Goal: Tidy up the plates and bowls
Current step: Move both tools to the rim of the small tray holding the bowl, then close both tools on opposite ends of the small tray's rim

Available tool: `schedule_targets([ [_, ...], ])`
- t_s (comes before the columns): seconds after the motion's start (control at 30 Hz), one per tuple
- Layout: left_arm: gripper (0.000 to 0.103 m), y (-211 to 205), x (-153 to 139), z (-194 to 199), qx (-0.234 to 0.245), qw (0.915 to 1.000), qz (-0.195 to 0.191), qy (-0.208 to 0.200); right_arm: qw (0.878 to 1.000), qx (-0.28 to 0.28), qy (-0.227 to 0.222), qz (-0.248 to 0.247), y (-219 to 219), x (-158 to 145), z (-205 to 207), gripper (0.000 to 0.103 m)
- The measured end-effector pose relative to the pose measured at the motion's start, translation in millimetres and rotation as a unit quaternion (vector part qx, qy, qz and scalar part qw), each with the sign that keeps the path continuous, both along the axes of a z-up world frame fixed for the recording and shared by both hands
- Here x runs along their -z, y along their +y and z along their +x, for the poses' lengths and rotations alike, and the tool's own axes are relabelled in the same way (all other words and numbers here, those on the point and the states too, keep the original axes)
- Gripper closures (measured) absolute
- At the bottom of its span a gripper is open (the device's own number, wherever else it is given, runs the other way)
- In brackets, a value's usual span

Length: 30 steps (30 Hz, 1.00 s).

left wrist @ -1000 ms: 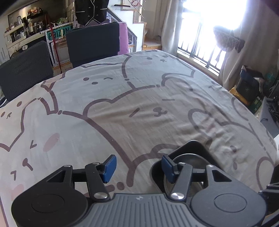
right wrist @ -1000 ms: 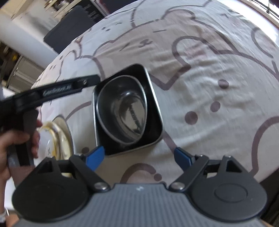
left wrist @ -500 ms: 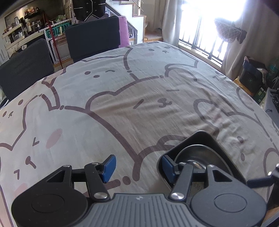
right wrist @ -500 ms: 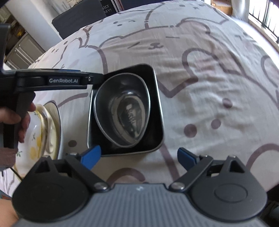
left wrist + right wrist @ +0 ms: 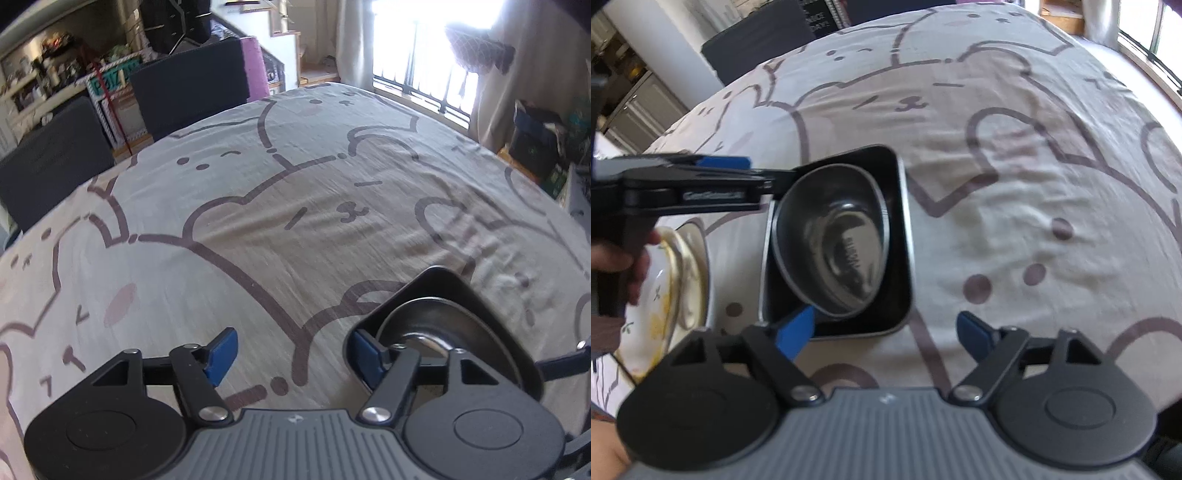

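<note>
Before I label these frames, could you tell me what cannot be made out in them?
- Right wrist view: the floral plates are cut off by the frame's left edge and partly covered by the left gripper and hand.
- Left wrist view: the metal bowl and black tray are partly hidden by the gripper body.
- Both views: motion blur smears the bowl's engraving.

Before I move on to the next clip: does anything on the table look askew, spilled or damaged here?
Nothing spilled or broken that I can see. The metal bowl sits inside the black square dish, off-centre toward its left side. The cream plates at the left are stacked. The tablecloth is slightly wrinkled right of the dish.
</note>
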<state>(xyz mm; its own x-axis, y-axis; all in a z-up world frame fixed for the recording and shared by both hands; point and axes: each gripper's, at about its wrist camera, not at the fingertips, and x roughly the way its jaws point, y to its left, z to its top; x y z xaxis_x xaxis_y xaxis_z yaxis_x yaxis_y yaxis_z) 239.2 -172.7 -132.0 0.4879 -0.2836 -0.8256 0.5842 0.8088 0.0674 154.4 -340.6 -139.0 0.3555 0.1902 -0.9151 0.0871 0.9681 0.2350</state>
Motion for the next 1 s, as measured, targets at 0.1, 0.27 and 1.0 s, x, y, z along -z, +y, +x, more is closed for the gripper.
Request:
schedule_targets([
  [0.1, 0.031, -0.4, 0.6, 0.2, 0.011, 0.9999, 0.009, -0.003, 1.0, -0.027, -0.008, -0.009, 2.4, -4.6, 1.3, 0.031],
  [0.27, 0.031, 6.5, -1.2, 0.2, 0.009, 0.9998, 0.012, 0.009, 0.997, -0.051, -0.017, -0.064, 1.6, -8.0, 5.6, 0.058],
  [1.0, 0.062, -9.6, -9.9, -45.0, 0.097, 0.9931, 0.004, 0.065, 0.981, -0.051, -0.079, -0.171, -11.6, -22.0, 66.7, 0.096],
])
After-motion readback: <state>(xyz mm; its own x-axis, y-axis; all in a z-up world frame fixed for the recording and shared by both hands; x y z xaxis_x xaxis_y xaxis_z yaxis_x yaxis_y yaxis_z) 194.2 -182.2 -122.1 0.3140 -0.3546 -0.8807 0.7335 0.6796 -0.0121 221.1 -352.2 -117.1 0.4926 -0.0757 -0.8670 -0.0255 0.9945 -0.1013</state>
